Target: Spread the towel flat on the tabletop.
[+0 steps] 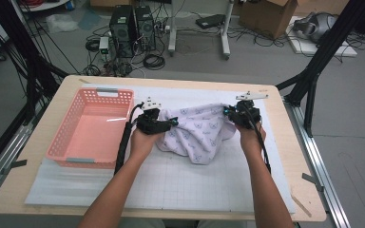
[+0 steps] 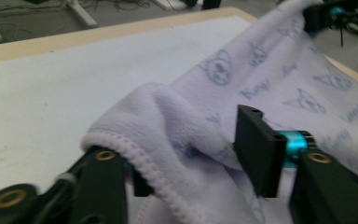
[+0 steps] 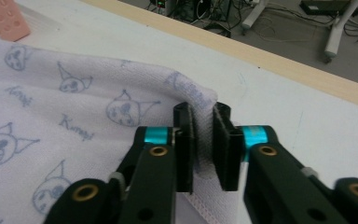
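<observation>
Your towel [image 1: 197, 133] lies bunched in the middle of the worktop [image 1: 285, 156], strung between your two hands, with its long axis running left to right across the white mat [image 1: 171, 180]. The pink basket [image 1: 92, 126] sits just to the left of it, close beside your left hand.

Your left gripper [image 1: 164, 122] is at the towel's left end. In the left gripper view its jaws stand apart with a thick fold of hemmed cloth [image 2: 168, 140] lying between them; the pads do not press on it, so that end looks released. Your right gripper [image 1: 240, 114] is at the right end, and in the right gripper view its jaws are pinched on the towel's upper corner [image 3: 204, 135], so it carries that end.

Both forearms reach straight forward from the near edge, wrists level, grippers pointing away from you. The left hand is the nearer one to the basket, so any move that way would pull the towel along its own length.
</observation>
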Demonstrator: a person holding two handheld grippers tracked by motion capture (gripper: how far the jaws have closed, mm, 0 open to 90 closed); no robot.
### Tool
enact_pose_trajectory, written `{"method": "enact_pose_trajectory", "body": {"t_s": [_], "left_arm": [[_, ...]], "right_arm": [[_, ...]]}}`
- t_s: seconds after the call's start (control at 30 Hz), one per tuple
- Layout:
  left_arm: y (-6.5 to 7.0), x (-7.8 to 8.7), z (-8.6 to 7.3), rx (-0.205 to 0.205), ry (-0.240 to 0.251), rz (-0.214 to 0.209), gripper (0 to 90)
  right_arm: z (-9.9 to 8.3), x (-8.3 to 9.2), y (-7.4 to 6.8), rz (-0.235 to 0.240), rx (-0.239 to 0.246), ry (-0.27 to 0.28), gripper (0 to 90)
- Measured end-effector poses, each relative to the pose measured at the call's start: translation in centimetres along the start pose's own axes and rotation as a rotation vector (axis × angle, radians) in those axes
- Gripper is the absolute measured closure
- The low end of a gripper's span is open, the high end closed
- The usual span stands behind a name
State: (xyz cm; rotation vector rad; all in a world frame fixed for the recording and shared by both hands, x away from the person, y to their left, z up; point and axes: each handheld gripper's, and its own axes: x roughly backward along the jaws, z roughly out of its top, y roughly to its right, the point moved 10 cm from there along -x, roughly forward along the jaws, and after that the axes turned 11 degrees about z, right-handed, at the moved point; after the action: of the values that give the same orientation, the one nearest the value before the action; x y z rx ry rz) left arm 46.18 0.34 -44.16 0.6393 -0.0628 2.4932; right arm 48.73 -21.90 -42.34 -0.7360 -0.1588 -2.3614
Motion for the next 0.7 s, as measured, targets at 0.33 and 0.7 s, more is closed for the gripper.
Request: {"method": "enact_pose_trajectory", "body": {"t_s": [0.33, 0.7], "left_arm": [[1.6, 2.8, -1.9, -0.074, 0.022, -0.003, 38.9], [1.4, 4.8, -6.2, -0.091, -0.043, -0.015, 37.3]], "right_arm": [[-1.0, 5.2, -1.0, 0.031, 0.013, 0.089, 64.9], [-9.5, 5.7, -4.9, 0.138, 0.022, -0.014, 62.3]]}}
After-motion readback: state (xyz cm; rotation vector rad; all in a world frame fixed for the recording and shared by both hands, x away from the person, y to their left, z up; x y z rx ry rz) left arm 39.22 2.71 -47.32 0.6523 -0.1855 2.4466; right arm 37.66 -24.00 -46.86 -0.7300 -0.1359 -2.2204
